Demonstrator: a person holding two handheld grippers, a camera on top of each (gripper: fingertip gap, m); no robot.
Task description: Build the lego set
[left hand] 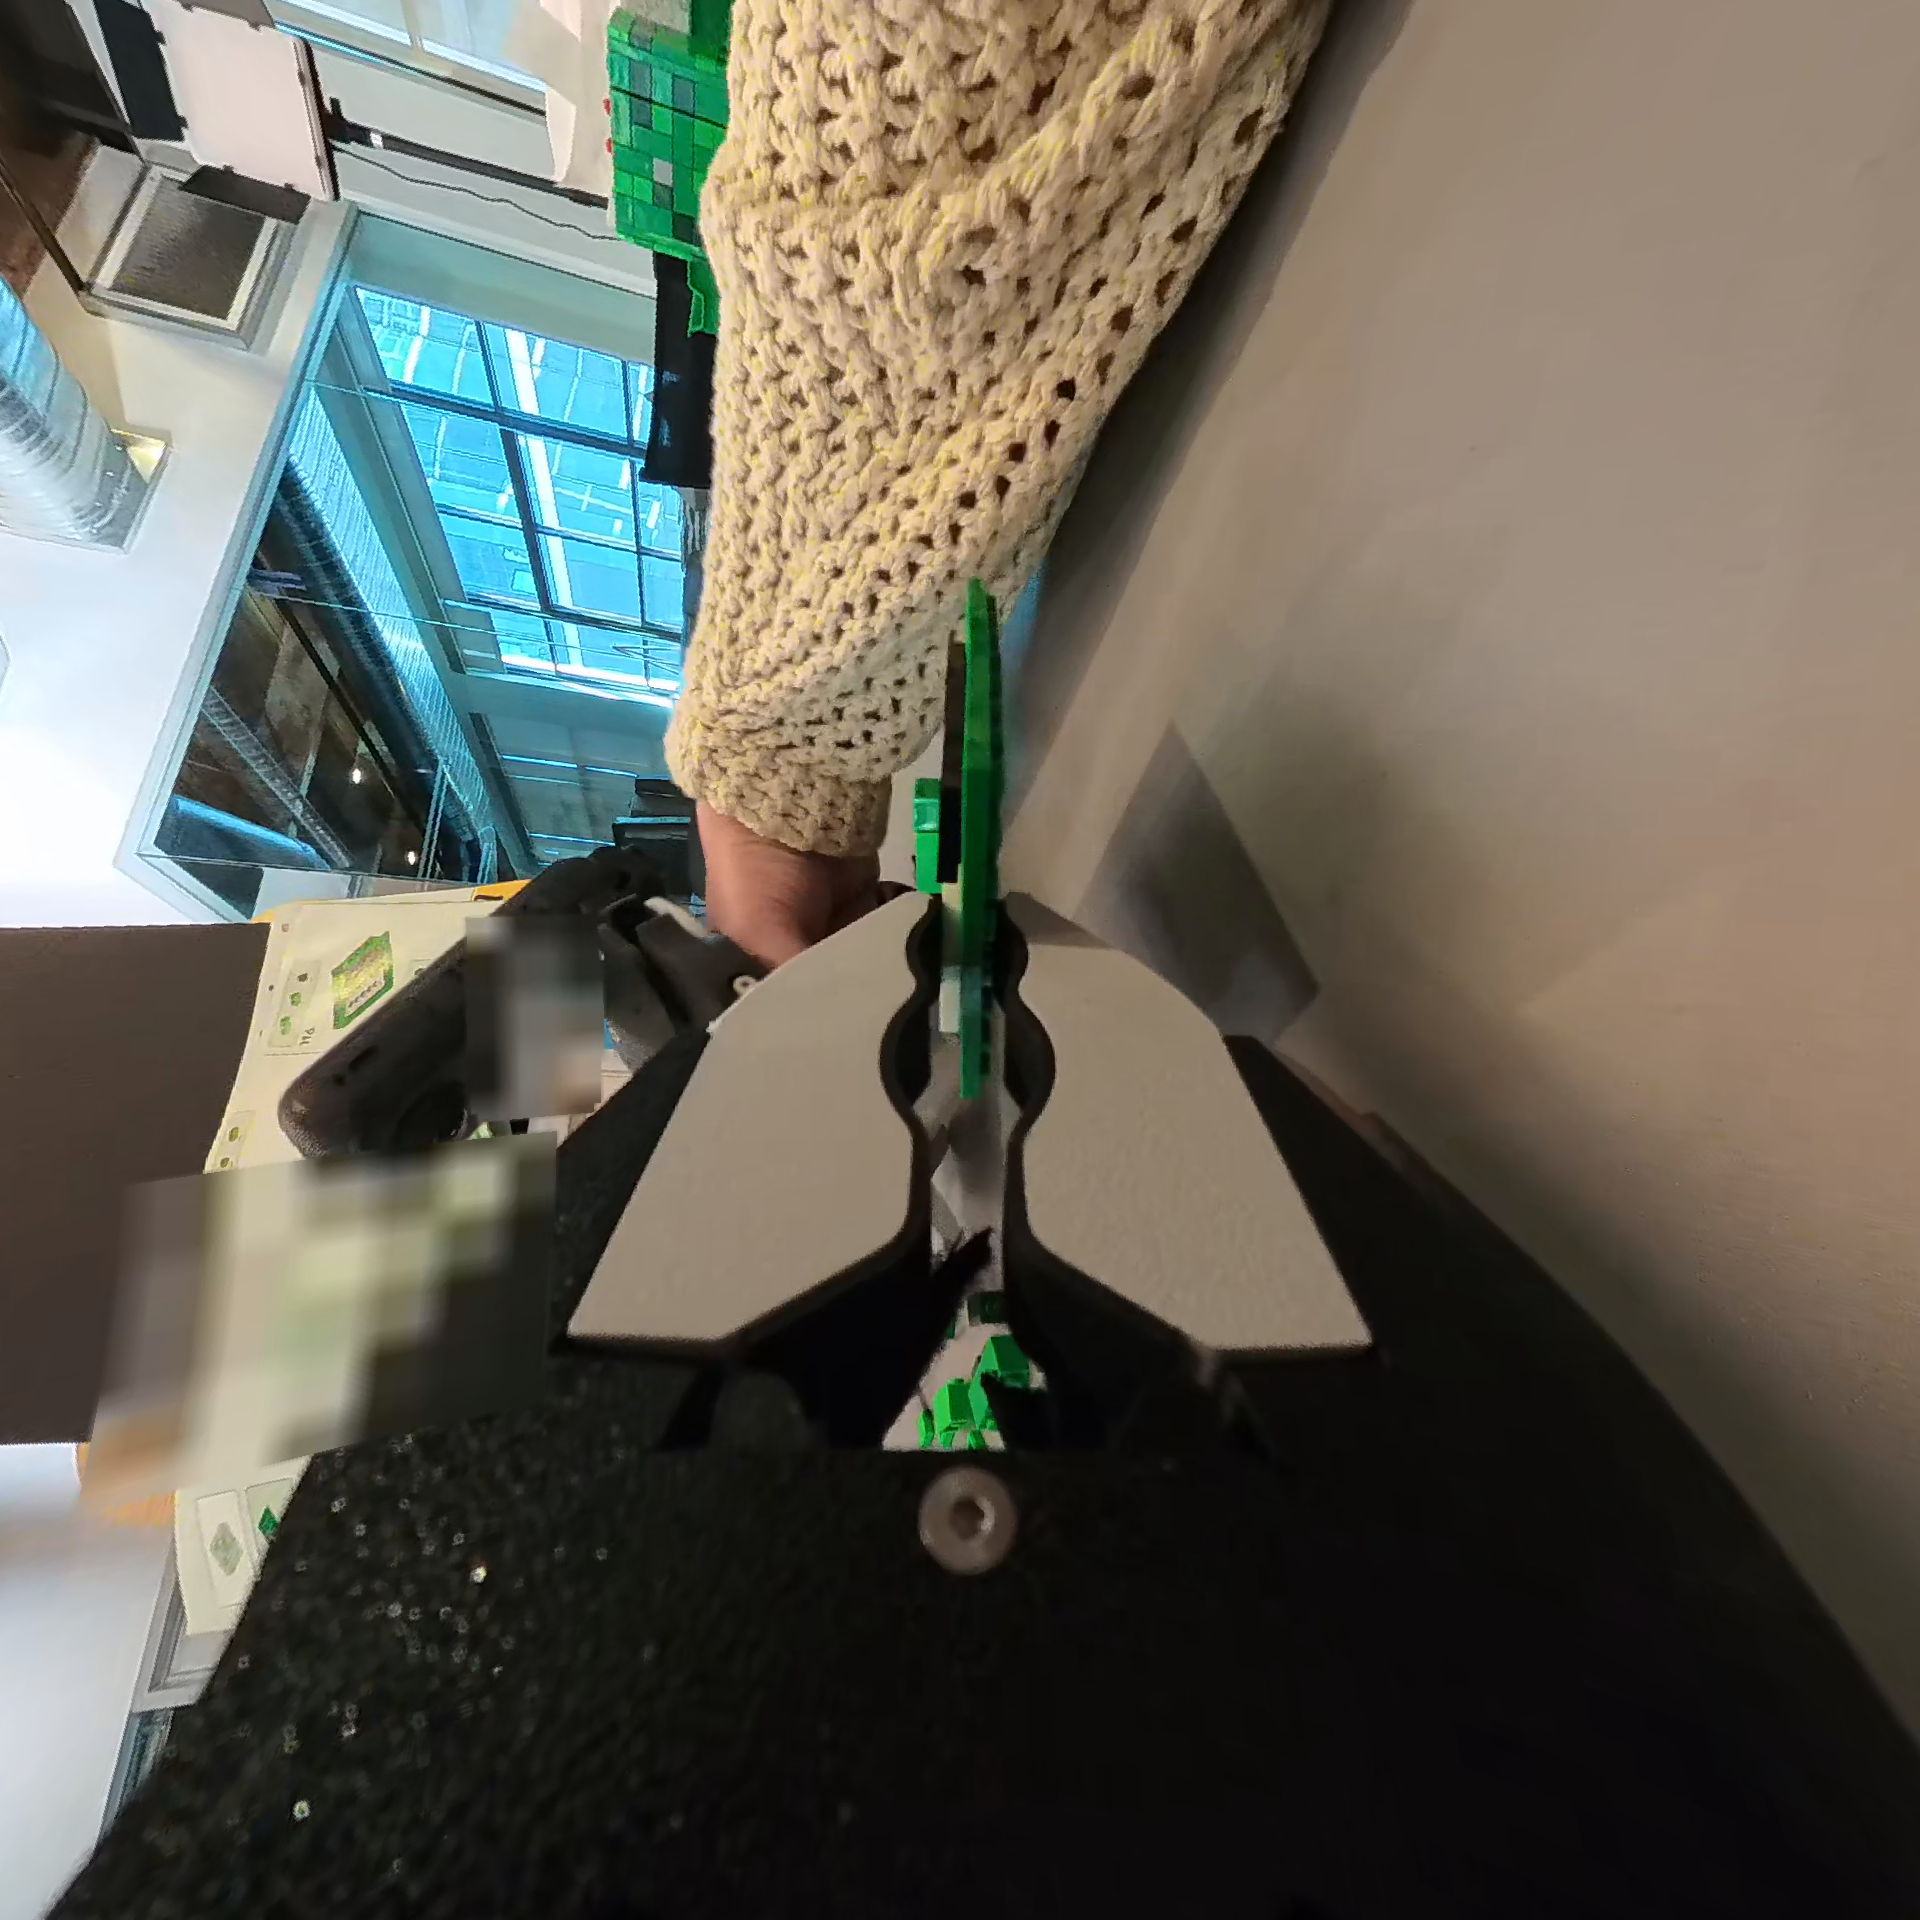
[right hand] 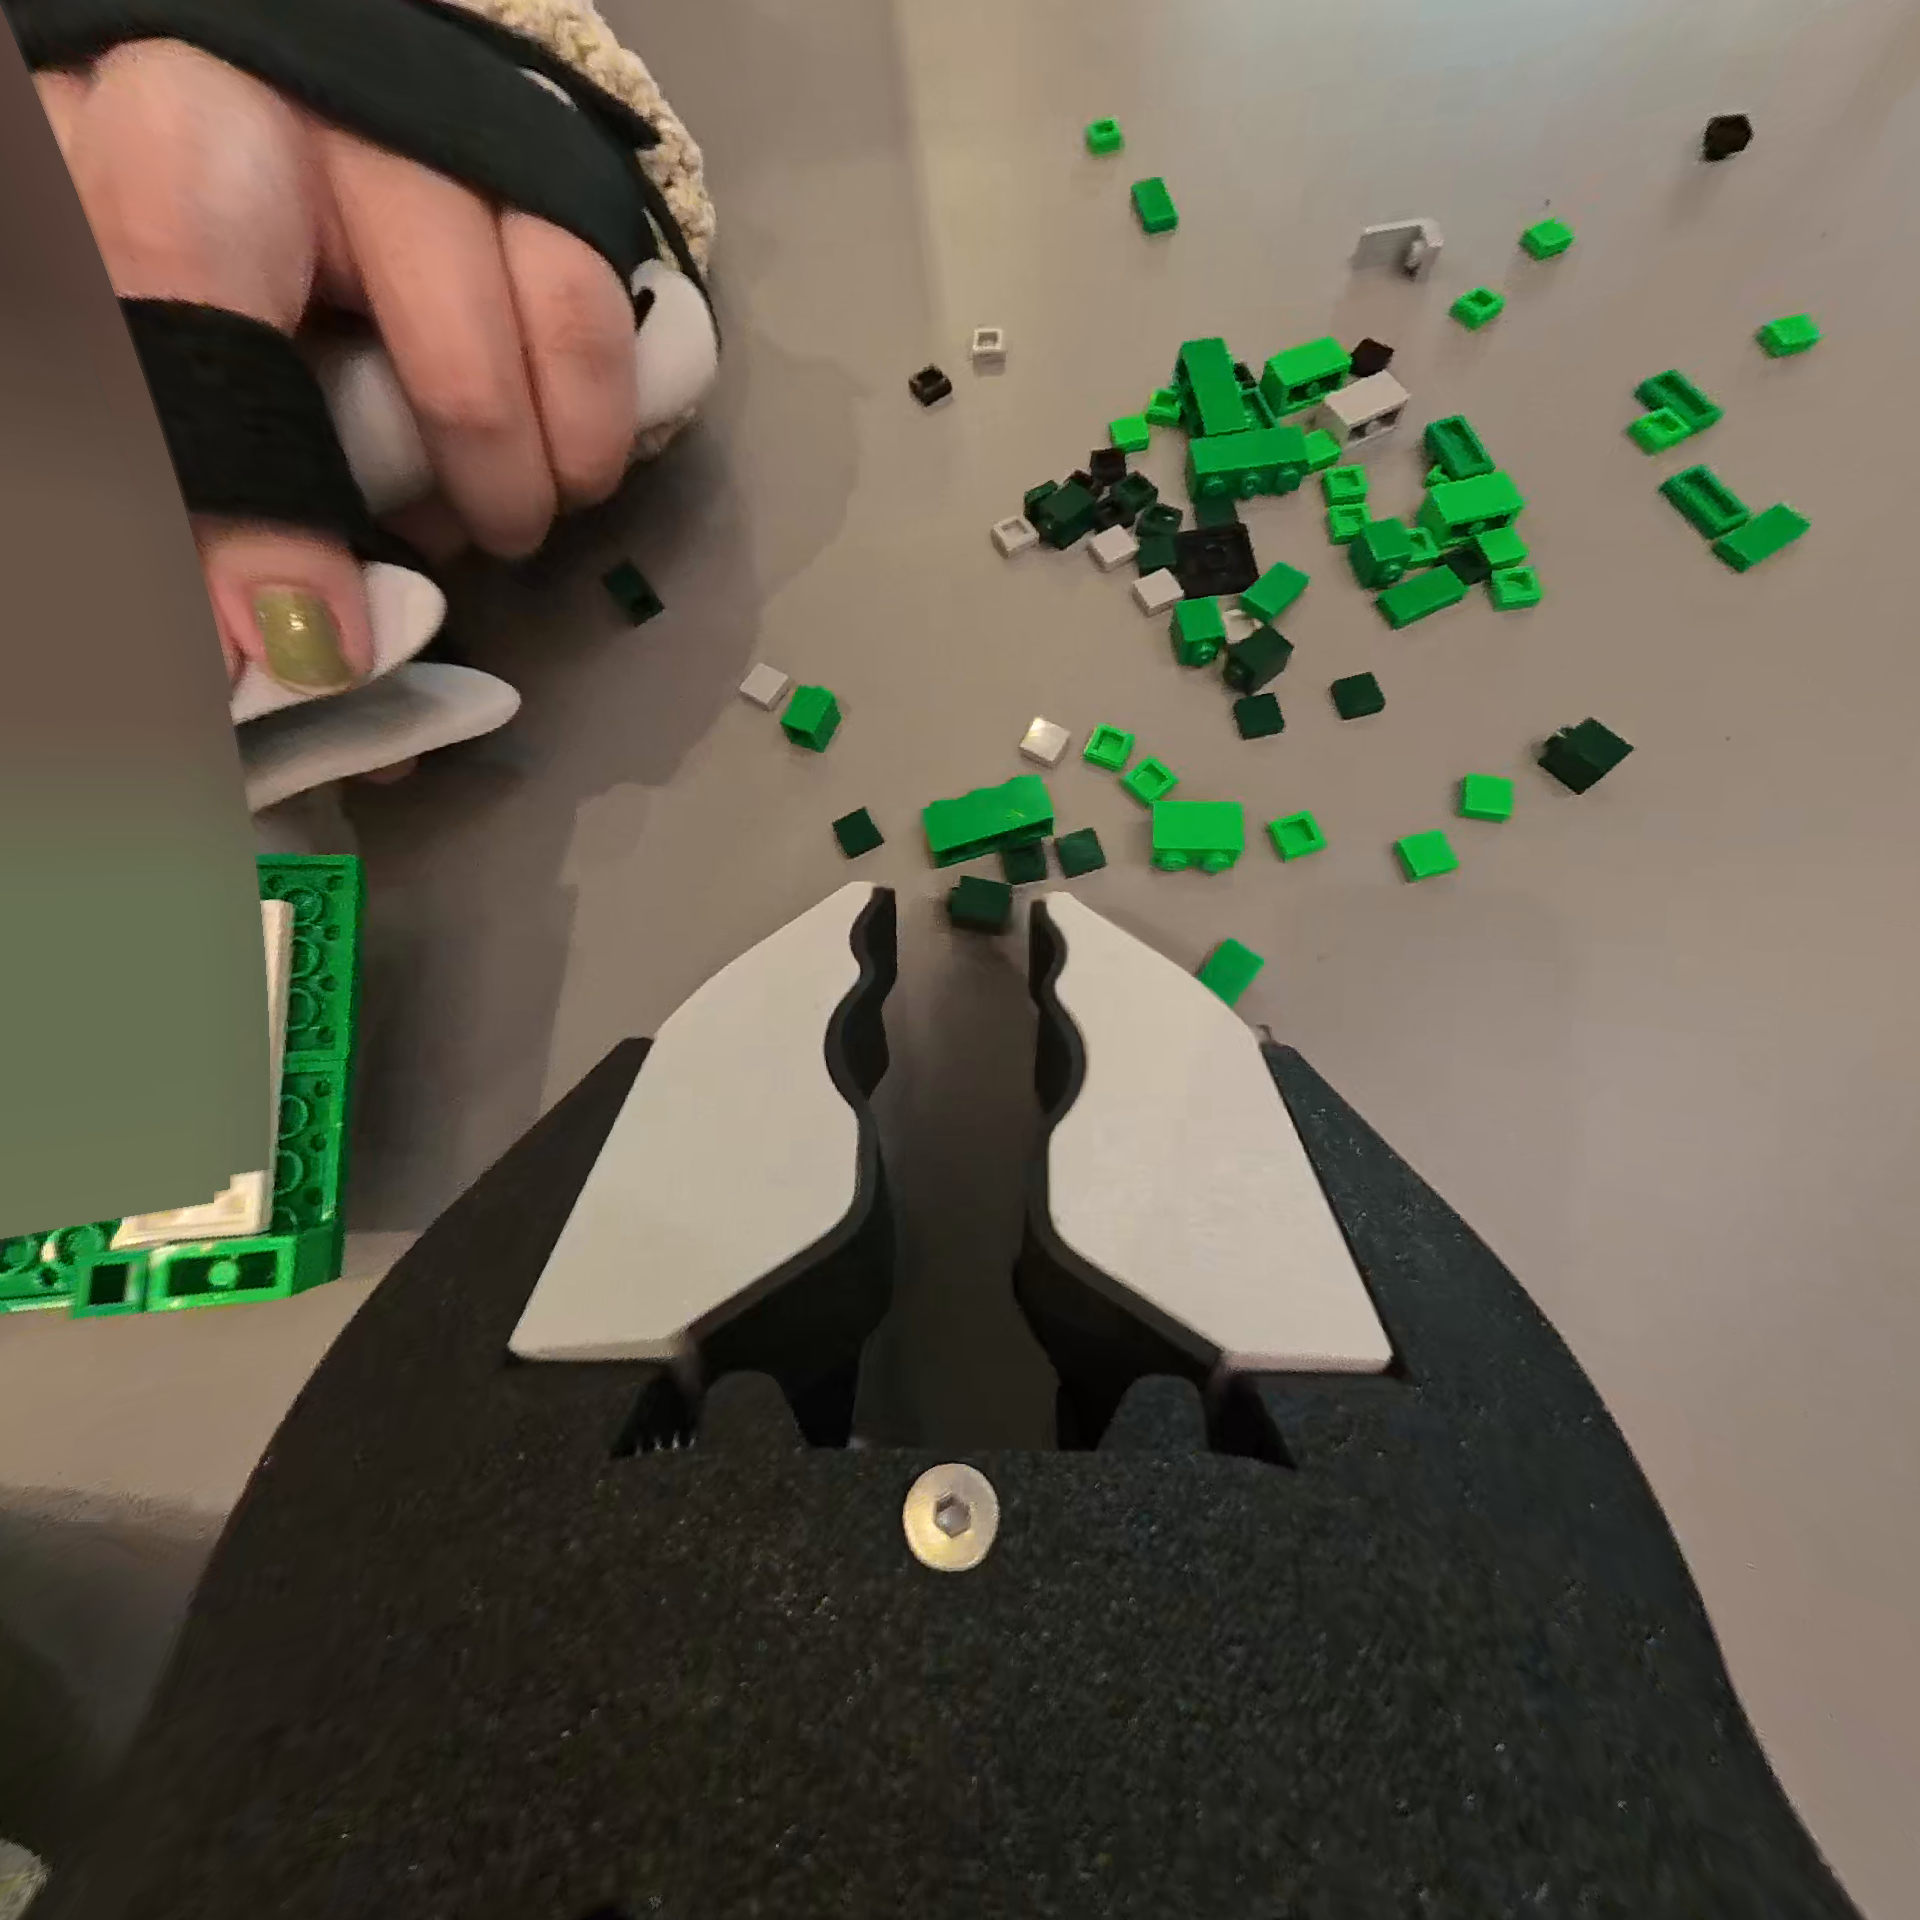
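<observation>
My left gripper [left hand: 964, 925] is shut on a thin green lego plate assembly [left hand: 979, 790] and holds it edge-on above the grey table. The same assembly shows at the left edge of the right wrist view [right hand: 312, 1039], with white pieces on it. My right gripper [right hand: 961, 904] is open and empty, low over the table. A dark green tile [right hand: 979, 902] lies just ahead, between its fingertips. A pile of loose green, dark green, grey and black bricks [right hand: 1299, 499] is spread beyond.
A hand in a cream knit sleeve [left hand: 935, 364] holds the other gripper's handle in the left wrist view. A hand on the left gripper's handle [right hand: 416, 343] fills the right wrist view's upper left. A green lego box [left hand: 655, 125] and an instruction booklet [left hand: 343, 987] lie farther off.
</observation>
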